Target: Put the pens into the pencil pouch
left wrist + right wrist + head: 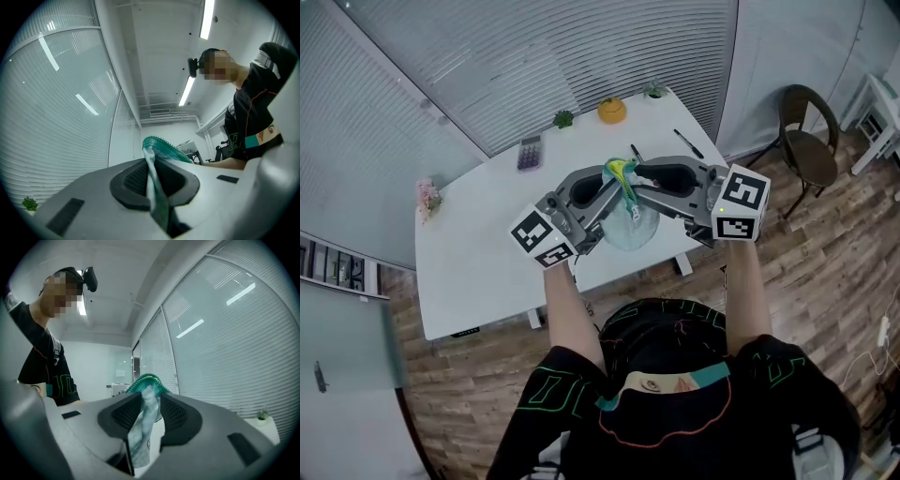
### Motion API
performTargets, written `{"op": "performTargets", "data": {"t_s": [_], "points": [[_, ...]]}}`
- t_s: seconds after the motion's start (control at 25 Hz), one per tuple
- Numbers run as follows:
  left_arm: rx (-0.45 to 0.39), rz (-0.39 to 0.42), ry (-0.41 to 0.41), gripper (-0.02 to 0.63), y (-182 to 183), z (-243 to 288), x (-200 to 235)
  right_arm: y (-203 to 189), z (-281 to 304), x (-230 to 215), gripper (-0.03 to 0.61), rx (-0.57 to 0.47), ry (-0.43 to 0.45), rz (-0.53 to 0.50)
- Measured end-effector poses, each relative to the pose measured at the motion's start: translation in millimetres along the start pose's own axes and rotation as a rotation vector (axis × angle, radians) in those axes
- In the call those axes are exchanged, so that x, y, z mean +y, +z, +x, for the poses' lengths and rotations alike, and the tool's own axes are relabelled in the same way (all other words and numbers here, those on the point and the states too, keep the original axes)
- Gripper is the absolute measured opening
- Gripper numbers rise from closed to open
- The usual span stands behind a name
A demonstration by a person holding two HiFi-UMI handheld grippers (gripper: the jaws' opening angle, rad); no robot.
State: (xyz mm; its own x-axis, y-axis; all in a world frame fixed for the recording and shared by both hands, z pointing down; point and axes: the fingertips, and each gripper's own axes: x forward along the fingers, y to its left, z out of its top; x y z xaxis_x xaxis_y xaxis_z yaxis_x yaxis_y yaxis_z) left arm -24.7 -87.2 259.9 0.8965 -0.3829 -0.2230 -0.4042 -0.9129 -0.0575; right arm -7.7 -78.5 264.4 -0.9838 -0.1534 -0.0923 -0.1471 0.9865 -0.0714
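My left gripper [152, 171] is clamped tight on the pencil pouch [633, 225], with the teal zip edge pinched flat between the pads. My right gripper [149, 411] is released: jaws spread, pouch fabric hanging in the gap, maybe brushing one pad, hard to tell. The pouch is up in the air above the white table [478, 253], between both grippers, tips almost meeting at its top. Pens are not in it. One pen [688, 142] lies on the table near the far right edge, and a second pen [635, 152] lies just beyond the pouch. A calculator [530, 152] sits far left.
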Motion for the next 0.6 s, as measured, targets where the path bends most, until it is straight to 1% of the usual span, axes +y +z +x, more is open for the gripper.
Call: {"op": "performTargets", "data": {"t_s": [0.16, 0.28, 0.44, 0.52, 0.6], "points": [[0.015, 0.006, 0.008, 0.029, -2, -2, -1, -3, 3, 2, 0.118, 0.032, 0.001, -0.009], [0.057, 0.024, 0.018, 0.028, -8, 0, -2, -9, 4, 2, 0.113, 0.072, -0.011, -0.04], [0.107, 0.045, 0.014, 0.026, -14, 3, -6, -14, 0, 4, 0.087, 0.116, -0.017, -0.065], [0.102, 0.043, 0.007, 0.028, -14, 3, -7, -14, -3, 2, 0.032, 0.114, -0.019, -0.056], [0.084, 0.035, -0.003, 0.034, -14, 4, -8, -13, -6, 0, 0.017, 0.091, 0.0, -0.024]]}}
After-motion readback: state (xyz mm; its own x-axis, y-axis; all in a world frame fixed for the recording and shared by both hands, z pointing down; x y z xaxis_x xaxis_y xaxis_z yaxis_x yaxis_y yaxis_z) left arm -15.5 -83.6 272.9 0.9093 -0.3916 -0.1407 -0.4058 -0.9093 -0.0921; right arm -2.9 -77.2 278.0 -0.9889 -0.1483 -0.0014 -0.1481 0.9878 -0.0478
